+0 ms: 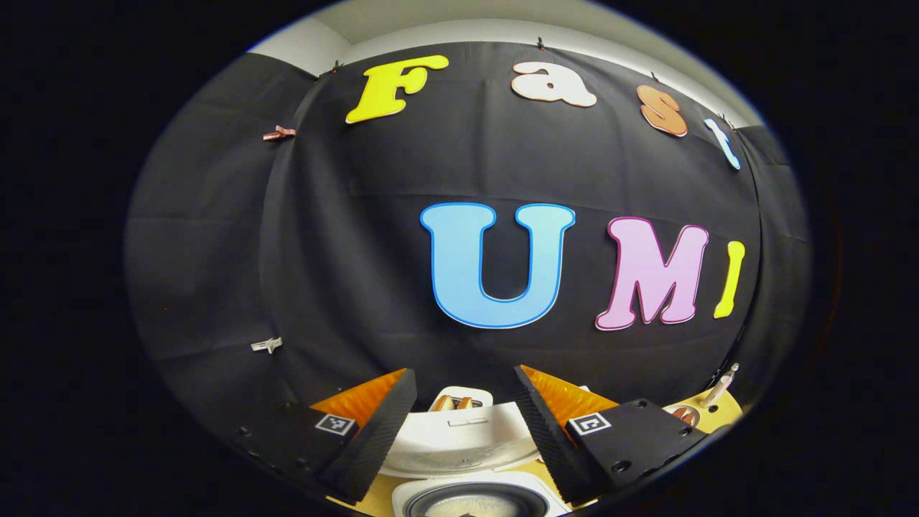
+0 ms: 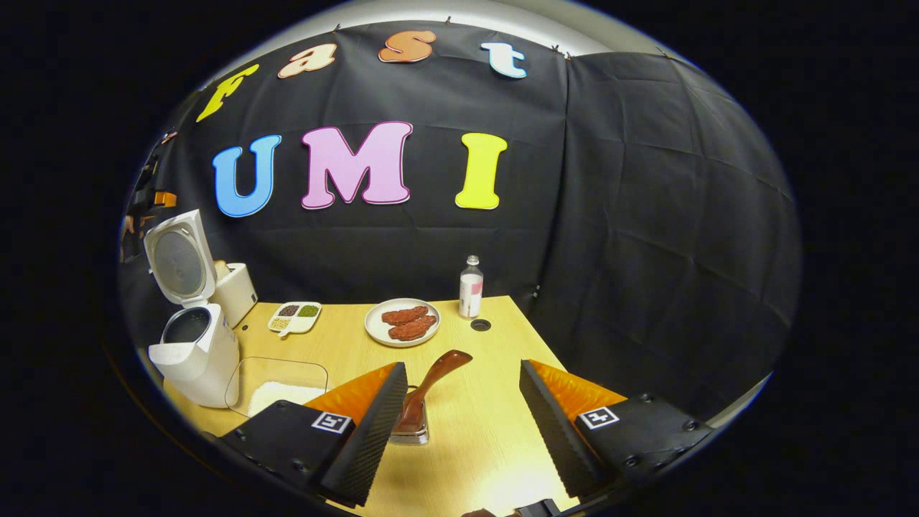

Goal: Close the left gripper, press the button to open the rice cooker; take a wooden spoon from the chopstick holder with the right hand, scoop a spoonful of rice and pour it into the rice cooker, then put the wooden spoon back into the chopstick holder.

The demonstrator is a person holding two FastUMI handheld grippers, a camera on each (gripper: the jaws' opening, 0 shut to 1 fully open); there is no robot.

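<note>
In the right gripper view the white rice cooker [image 2: 197, 359] stands at the table's left with its lid [image 2: 178, 260] raised and its dark pot showing. A wooden spoon [image 2: 434, 377] leans in a small clear holder [image 2: 411, 427]. Its handle top lies between the fingers of my right gripper [image 2: 463, 368], which is open and apart from it. A clear box of white rice [image 2: 280, 391] sits beside the cooker. In the left gripper view my left gripper [image 1: 465, 372] is open above the cooker's raised lid [image 1: 459, 438] and the pot [image 1: 477, 502].
On the wooden table [image 2: 488, 445] are a plate of reddish meat pieces [image 2: 402, 323], a small bottle [image 2: 471, 287], a divided dish of beans [image 2: 294, 316] and a round hole [image 2: 480, 324]. A white box-shaped appliance [image 2: 235, 291] stands behind the cooker.
</note>
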